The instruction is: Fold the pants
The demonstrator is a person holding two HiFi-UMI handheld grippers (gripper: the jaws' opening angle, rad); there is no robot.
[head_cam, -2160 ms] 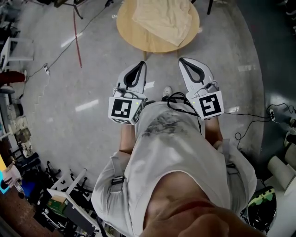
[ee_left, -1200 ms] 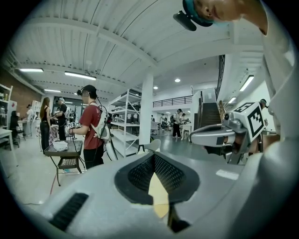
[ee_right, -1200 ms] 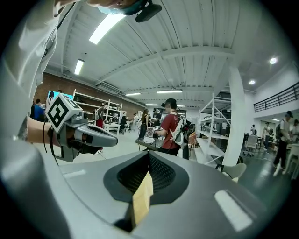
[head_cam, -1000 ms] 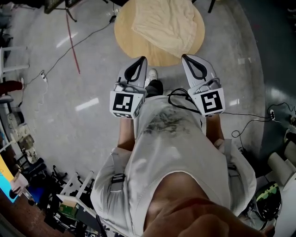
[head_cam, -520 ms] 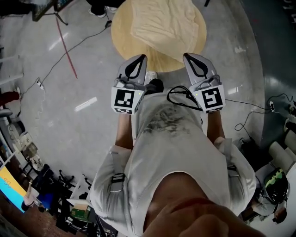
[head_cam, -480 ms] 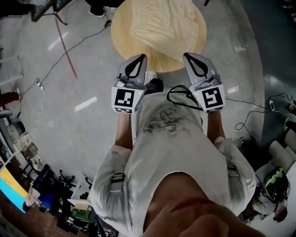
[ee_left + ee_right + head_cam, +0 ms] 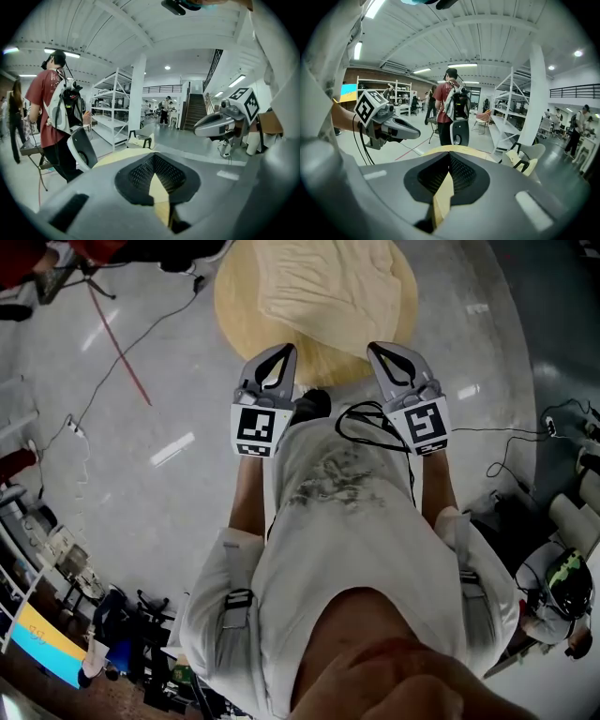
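Observation:
Crumpled beige pants (image 7: 328, 287) lie on a round wooden table (image 7: 236, 320) at the top of the head view. My left gripper (image 7: 285, 350) and right gripper (image 7: 374, 347) are held side by side in front of my chest. Their tips hang over the table's near edge, short of the pants. Both are shut with nothing between the jaws. In the left gripper view the shut jaws (image 7: 151, 156) point over the yellow table top (image 7: 115, 157), with the right gripper (image 7: 213, 126) beside them. The right gripper view shows its own shut jaws (image 7: 449, 155) and the left gripper (image 7: 401, 130).
A person in a red shirt with a backpack (image 7: 49, 105) stands beyond the table next to a black chair back (image 7: 461, 132). White shelving (image 7: 110, 110) and a column (image 7: 137, 98) stand further off. Cables (image 7: 122, 348) cross the grey floor; clutter lines the lower left (image 7: 56, 615).
Both grippers have moved forward and down toward the table. Their tips now reach over its near edge, and the table with the pants looks closer.

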